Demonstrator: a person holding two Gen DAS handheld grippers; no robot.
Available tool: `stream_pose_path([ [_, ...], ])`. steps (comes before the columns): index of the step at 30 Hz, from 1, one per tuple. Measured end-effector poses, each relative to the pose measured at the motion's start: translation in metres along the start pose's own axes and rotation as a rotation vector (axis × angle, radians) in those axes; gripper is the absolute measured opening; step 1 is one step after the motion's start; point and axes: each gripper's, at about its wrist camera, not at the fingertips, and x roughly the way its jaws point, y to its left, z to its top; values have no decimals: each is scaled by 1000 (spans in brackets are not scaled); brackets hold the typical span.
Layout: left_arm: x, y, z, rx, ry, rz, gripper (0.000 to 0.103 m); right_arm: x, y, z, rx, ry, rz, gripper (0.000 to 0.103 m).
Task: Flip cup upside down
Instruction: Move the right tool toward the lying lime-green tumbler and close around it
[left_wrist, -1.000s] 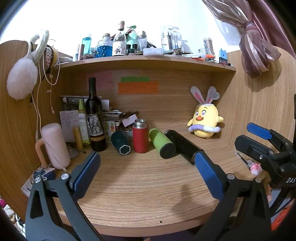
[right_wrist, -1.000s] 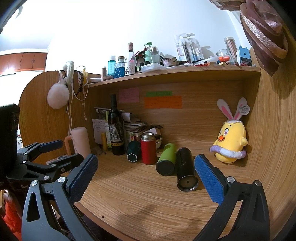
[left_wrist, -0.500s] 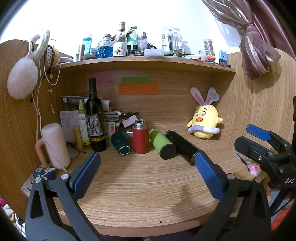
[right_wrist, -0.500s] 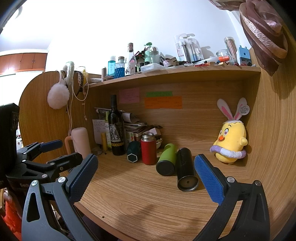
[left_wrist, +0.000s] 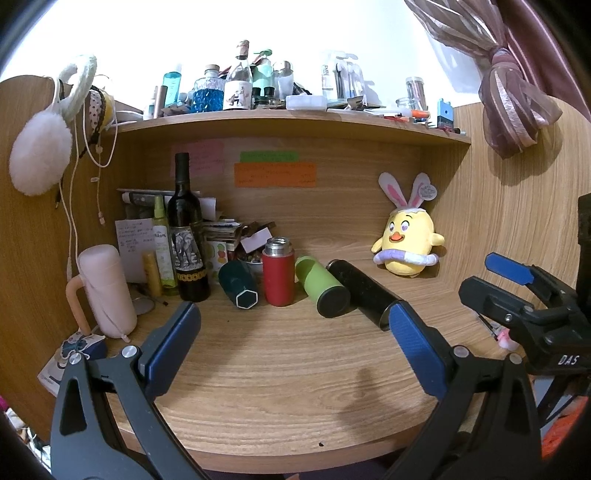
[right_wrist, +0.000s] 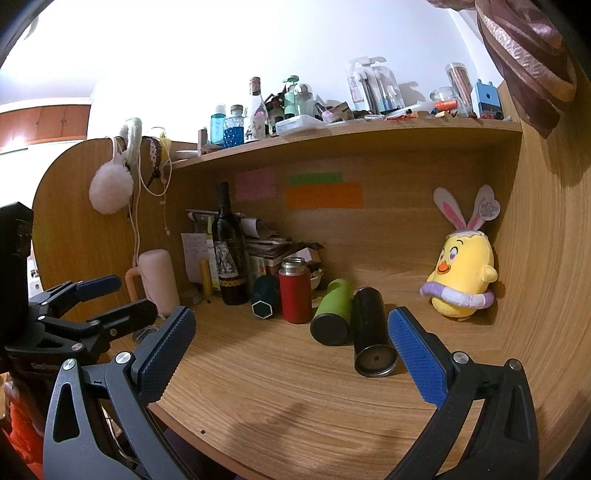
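Note:
A red cup (left_wrist: 279, 272) with a steel top stands upright at the back of the wooden desk; it also shows in the right wrist view (right_wrist: 294, 291). Beside it lie a dark green cup (left_wrist: 239, 288), a light green cup (left_wrist: 322, 286) and a black cup (left_wrist: 360, 291), all on their sides. My left gripper (left_wrist: 291, 341) is open and empty, held over the desk's front, well short of the cups. My right gripper (right_wrist: 291, 347) is open and empty too, with the black cup (right_wrist: 371, 330) just ahead of its right finger.
A wine bottle (left_wrist: 187, 243), a pink handled flask (left_wrist: 107, 291) and papers crowd the back left. A yellow chick plush (left_wrist: 406, 243) sits at the back right. A shelf (left_wrist: 288, 122) full of bottles runs overhead. Wooden side walls close both ends.

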Motion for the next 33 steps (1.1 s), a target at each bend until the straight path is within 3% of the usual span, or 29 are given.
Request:
stream_pose_path([
  [14, 42, 11, 10, -5, 40, -19, 103, 38, -20, 3, 25, 63, -52, 103],
  [22, 87, 23, 3, -23, 122, -45, 103, 95, -37, 1, -3, 160, -86, 103],
  [27, 111, 29, -6, -14, 168, -47, 103, 147, -41, 1, -25, 262, -33, 103],
  [33, 133, 38, -19, -9, 217, -35, 103, 213, -42, -4, -39, 412, 20, 83],
])
